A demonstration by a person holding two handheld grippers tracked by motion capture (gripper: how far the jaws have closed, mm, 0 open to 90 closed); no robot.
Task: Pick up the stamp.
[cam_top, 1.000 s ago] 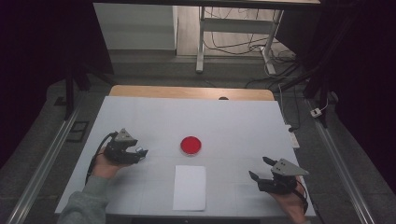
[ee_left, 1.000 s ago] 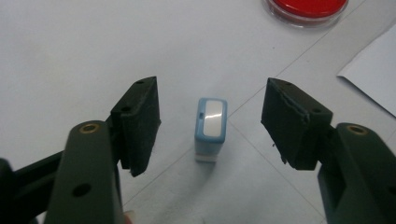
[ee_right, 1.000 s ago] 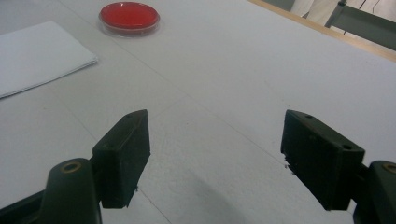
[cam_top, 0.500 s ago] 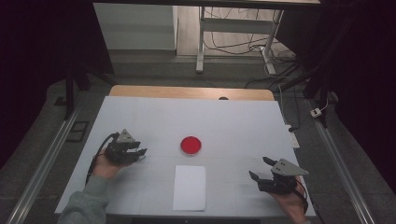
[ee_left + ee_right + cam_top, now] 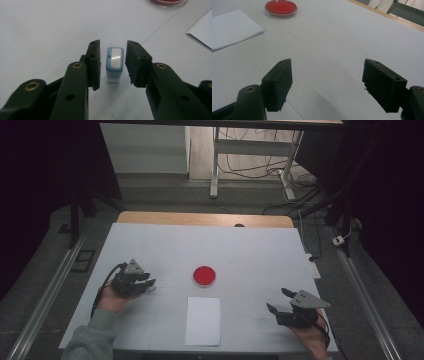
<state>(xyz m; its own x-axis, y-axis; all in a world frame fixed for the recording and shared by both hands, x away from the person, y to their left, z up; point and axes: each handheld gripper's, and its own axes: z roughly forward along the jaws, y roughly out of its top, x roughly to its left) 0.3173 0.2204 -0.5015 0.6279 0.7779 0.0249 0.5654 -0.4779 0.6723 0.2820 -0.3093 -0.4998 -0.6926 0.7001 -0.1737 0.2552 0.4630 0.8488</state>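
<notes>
Left gripper view: my left gripper (image 5: 113, 63) has a small blue stamp (image 5: 114, 63) standing upright between its jaws on the white table cover (image 5: 45, 30). Jaws have just been closing in. A thin gap shows on each side of the stamp, so the pads aren't pressing on it. Stamp's pale top face catches the light. Near the top right corner sits the edge of the red ink pad (image 5: 167, 2), with a corner of the paper sheet (image 5: 202, 27) below it.

High view: left gripper (image 5: 147, 284) sits at the left side of the table, left of the red ink pad (image 5: 204, 275), jaws pointing toward the middle. Paper sheet (image 5: 203, 320) lies near the front edge, just below the ink pad. Right gripper (image 5: 280, 301) rests at the right front, well apart from everything.

Right gripper view: my right gripper (image 5: 328, 75) has its jaws spread wide, bare table cover between them. Ink pad (image 5: 281, 7) and paper sheet (image 5: 232, 27) lie farther off.
</notes>
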